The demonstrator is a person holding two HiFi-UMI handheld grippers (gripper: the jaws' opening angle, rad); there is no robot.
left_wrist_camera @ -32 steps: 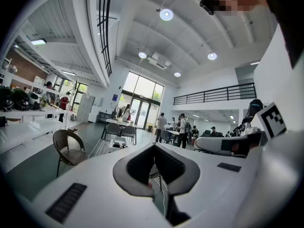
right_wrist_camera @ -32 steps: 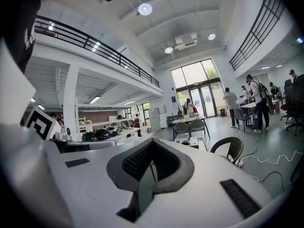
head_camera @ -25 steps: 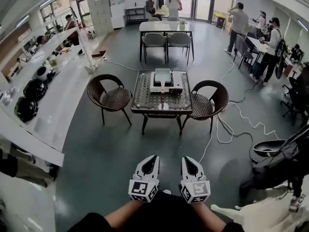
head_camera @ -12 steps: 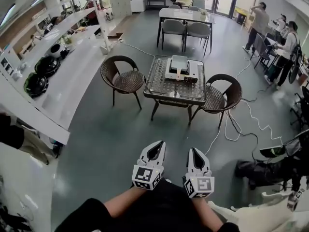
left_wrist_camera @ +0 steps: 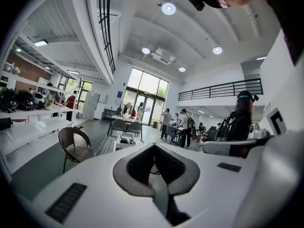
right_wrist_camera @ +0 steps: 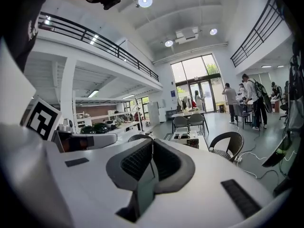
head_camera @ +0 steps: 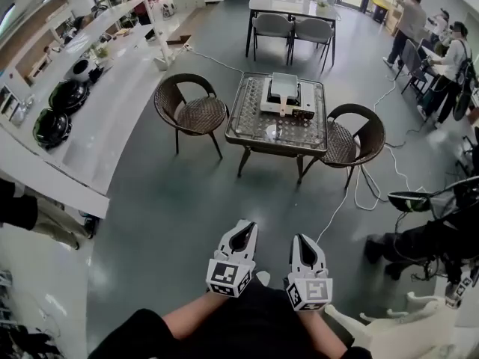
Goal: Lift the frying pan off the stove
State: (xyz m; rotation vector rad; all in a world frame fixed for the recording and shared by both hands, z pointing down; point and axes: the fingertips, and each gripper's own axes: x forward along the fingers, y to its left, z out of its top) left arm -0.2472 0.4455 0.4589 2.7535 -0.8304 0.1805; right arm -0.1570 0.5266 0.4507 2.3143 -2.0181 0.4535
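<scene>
A white portable stove (head_camera: 287,96) stands on a glass-topped low table (head_camera: 254,137) across the floor, far ahead of me. On it lies a pale flat thing; I cannot make out a frying pan at this distance. The left gripper (head_camera: 243,230) and the right gripper (head_camera: 301,241) are held side by side close to my body, both shut and empty. In the left gripper view the shut left gripper (left_wrist_camera: 154,148) points toward the stove (left_wrist_camera: 126,137). In the right gripper view the shut right gripper (right_wrist_camera: 152,144) points toward the stove (right_wrist_camera: 187,137).
Wicker chairs stand left (head_camera: 187,111) and right (head_camera: 355,137) of the low table. White cables (head_camera: 359,193) trail on the floor at its right. A long white counter (head_camera: 97,133) runs along the left. A black stroller-like frame (head_camera: 426,234) is at right. People (head_camera: 449,58) stand far right.
The view has shifted: the low table now appears a little larger, higher and further right. Both grippers stay shut, side by side near my body.
</scene>
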